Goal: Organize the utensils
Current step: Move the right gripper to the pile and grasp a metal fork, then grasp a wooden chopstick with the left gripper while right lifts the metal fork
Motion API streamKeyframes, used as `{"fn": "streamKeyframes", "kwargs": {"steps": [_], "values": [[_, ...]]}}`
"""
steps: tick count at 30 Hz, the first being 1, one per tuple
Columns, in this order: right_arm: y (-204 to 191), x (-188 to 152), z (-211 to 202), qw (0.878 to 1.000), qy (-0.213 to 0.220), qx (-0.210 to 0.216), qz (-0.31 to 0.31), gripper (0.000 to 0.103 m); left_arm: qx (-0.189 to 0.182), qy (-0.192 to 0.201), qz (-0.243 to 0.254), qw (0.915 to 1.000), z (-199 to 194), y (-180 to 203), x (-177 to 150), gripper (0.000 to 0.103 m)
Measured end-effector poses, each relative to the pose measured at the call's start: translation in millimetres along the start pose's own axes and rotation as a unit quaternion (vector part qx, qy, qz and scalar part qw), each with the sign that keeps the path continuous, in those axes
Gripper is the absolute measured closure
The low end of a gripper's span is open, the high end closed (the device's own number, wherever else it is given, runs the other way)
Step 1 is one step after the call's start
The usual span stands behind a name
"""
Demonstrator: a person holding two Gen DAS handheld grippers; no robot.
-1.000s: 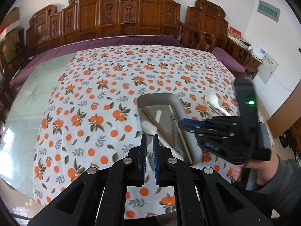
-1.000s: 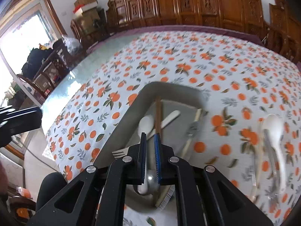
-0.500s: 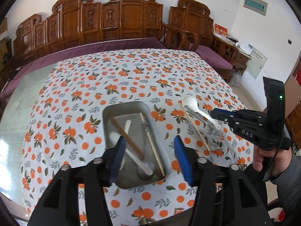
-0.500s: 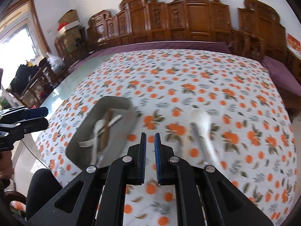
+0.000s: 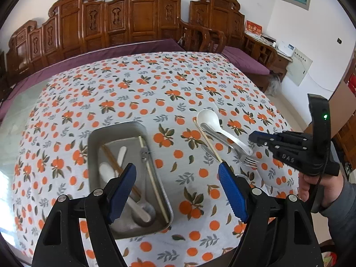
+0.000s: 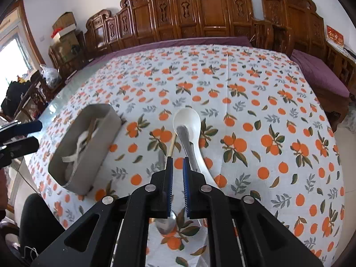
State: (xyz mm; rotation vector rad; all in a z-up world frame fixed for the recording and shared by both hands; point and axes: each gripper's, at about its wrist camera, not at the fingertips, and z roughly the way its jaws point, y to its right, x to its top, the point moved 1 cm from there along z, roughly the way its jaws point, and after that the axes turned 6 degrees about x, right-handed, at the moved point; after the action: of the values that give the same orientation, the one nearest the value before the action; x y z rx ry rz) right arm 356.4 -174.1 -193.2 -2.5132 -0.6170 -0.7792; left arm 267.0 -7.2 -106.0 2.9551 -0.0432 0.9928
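A metal tray (image 5: 94, 155) holds chopsticks, a white spoon and metal utensils. Right of it on the cloth lie a white spoon (image 5: 208, 118), a metal fork (image 5: 231, 143) across it and one chopstick (image 5: 208, 143). My left gripper (image 5: 176, 169) hovers over the tray's right edge; its jaws are opening and hold nothing. My right gripper (image 6: 177, 162) is shut and empty, just short of the white spoon (image 6: 189, 118), fork handle (image 6: 185, 138) and chopstick (image 6: 172, 144). A metal spoon (image 6: 165, 222) lies under it. The tray (image 6: 98, 142) sits to its left.
An orange-print cloth (image 5: 155, 84) covers the table, with bare glass at its left side. Carved wooden chairs (image 5: 142, 15) line the far edge. A person's hand (image 5: 320, 187) holds the right gripper (image 5: 253, 136) at the table's right side. The left gripper (image 6: 24, 133) shows at the left.
The left gripper went from shut to wide open and drew back from the tray. The right gripper swung from above the tray over to the loose spoon and fork, still shut.
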Motion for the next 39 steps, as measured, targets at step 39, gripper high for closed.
{"fn": "streamKeyframes", "kwargs": {"steps": [39], "values": [[25, -22, 51, 0.996, -0.074, 0.026, -0.03, 0.095, -0.027, -0.079, 0.025, 0.9962, 121, 62, 1, 0.035]]}}
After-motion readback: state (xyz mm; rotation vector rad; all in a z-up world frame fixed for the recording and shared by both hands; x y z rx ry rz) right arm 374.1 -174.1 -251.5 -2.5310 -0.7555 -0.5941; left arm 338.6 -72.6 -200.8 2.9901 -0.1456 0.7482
